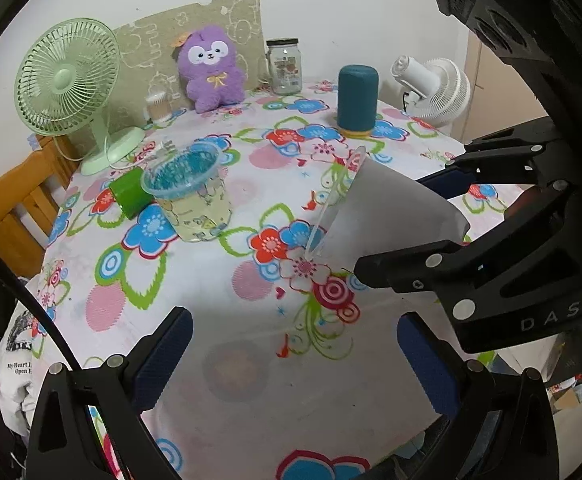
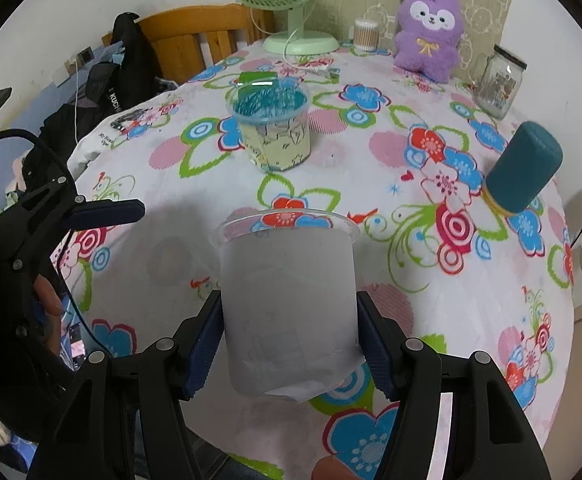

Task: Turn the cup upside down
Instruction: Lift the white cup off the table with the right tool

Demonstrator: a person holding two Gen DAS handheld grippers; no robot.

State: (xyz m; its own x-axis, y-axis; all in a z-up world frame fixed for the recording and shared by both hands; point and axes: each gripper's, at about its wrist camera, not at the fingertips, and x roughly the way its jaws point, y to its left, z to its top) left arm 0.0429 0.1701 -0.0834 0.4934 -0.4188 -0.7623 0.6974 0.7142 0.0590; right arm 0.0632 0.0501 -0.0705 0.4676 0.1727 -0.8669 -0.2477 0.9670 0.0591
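Observation:
A clear plastic cup with a white paper sleeve (image 2: 289, 304) is held between the blue pads of my right gripper (image 2: 289, 344), lifted above the flowered tablecloth. The cup lies tilted, its open rim pointing away from the camera. In the left wrist view the same cup (image 1: 379, 208) shows at right, held on its side by the right gripper (image 1: 407, 220) with its rim toward the left. My left gripper (image 1: 291, 356) is open and empty, low over the near part of the table.
A clear cup with blue pattern (image 1: 189, 192) stands mid-table with a green roll (image 1: 131, 194) behind it. A teal cylinder (image 1: 358, 98), glass jar (image 1: 285, 66), purple plush (image 1: 211, 70), green fan (image 1: 69, 80) and white fan (image 1: 435, 88) stand at the back. A wooden chair (image 2: 195, 40) is at the left edge.

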